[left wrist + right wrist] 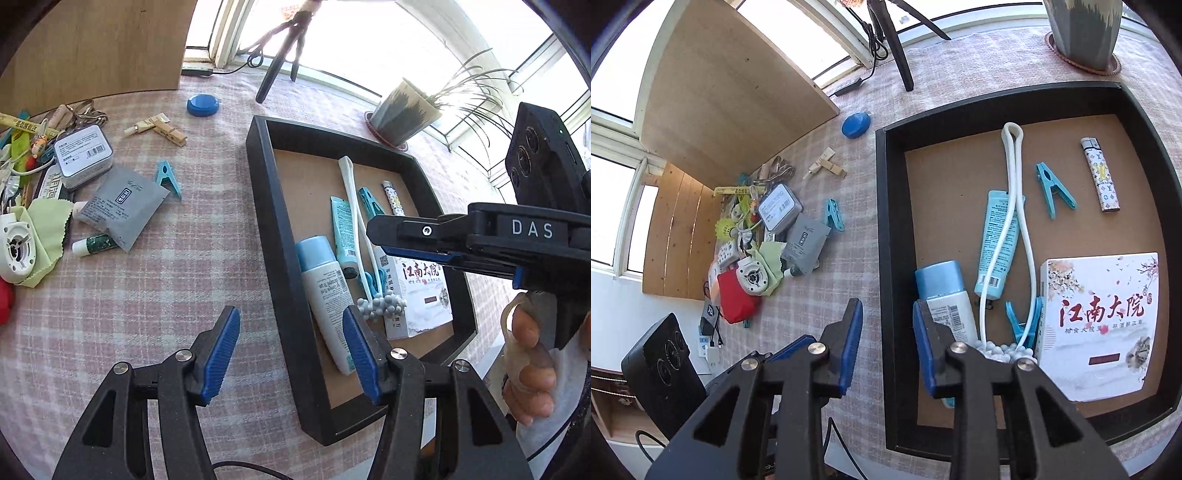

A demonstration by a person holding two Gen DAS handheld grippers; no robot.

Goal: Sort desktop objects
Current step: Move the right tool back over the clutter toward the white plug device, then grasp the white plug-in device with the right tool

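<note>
Both empty: left gripper [291, 350] jaws wide open, right gripper [888, 343] jaws parted over the black tray [886, 258] rim.

Black tray [886, 229] holds sorted items — clutter pile [757, 236] left.

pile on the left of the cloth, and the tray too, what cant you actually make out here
- Pile: in both views items overlap; those underneath cannot be identified.
- Bottle: right wrist view, its lower end is hidden behind the right hand-held gripper.
- White beads: right wrist view, mostly covered by the same finger.
- Blue clip beside the box: partly hidden under the white cord.
- Tube print: too small to read.
</note>
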